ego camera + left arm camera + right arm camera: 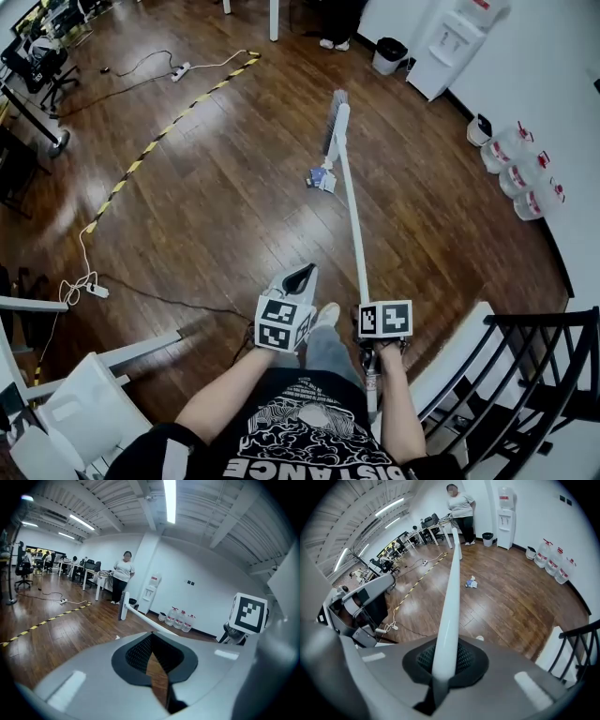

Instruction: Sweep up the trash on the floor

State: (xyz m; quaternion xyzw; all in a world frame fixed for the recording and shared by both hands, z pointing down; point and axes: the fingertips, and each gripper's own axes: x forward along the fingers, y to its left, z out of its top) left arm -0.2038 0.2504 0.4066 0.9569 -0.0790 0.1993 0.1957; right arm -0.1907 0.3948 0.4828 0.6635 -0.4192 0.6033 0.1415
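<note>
A small heap of paper trash point(322, 176) lies on the wooden floor, right beside the broom's handle and just short of its head. The broom point(336, 122) has a long white handle point(353, 220) and its bristles rest on the floor ahead of me. My right gripper point(367, 314) is shut on the handle's near end point(449, 620), and the trash point(471, 583) shows to the right of the handle. To the left of it, my left gripper point(300, 278) hangs at the same height, shut and holding nothing point(157, 667). The broom point(123, 605) shows beyond it.
A water dispenser point(450, 37), a dark bin point(389, 54) and several water jugs point(516, 169) line the far right wall. Yellow-black floor tape point(169, 127) and a power strip point(180, 70) cross the left floor. A black stair railing point(530, 375) is at my right. A person point(459, 503) stands far ahead.
</note>
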